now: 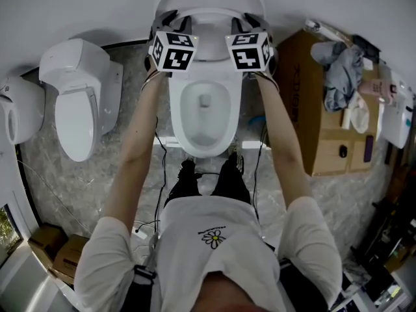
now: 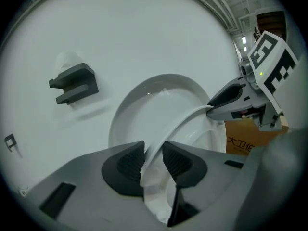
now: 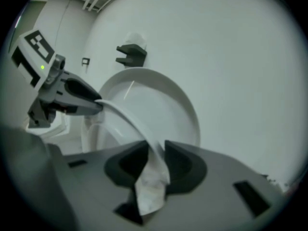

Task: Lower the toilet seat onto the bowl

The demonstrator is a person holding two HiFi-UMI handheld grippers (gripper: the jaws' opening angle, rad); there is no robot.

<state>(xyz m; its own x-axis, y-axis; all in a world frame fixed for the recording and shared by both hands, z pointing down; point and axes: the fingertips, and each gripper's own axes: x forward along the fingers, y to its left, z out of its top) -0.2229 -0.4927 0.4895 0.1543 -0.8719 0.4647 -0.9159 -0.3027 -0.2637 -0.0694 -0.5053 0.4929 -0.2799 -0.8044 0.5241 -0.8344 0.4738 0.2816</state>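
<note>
The white toilet seat point(image 2: 179, 125) stands raised in front of the upright lid point(image 2: 144, 102), above the open bowl point(image 1: 207, 109). My left gripper point(image 2: 153, 159) is shut on the seat's left rim, which runs between its dark pads point(image 2: 127, 165). My right gripper point(image 3: 155, 161) is shut on the right rim of the seat point(image 3: 126, 115) in the same way. In the head view both grippers, left point(image 1: 173, 25) and right point(image 1: 251, 25), sit at the top of the toilet, close to the wall, on either side of the seat. Each gripper view shows the other gripper at the far end of the rim.
A second toilet point(image 1: 78, 109) stands to the left, and part of another fixture point(image 1: 16, 109) beyond it. A cardboard box point(image 1: 325, 129) with clothes point(image 1: 341, 70) on top is at the right. Cables lie on the marble floor by the person's feet. A black bracket point(image 2: 74, 83) hangs on the wall.
</note>
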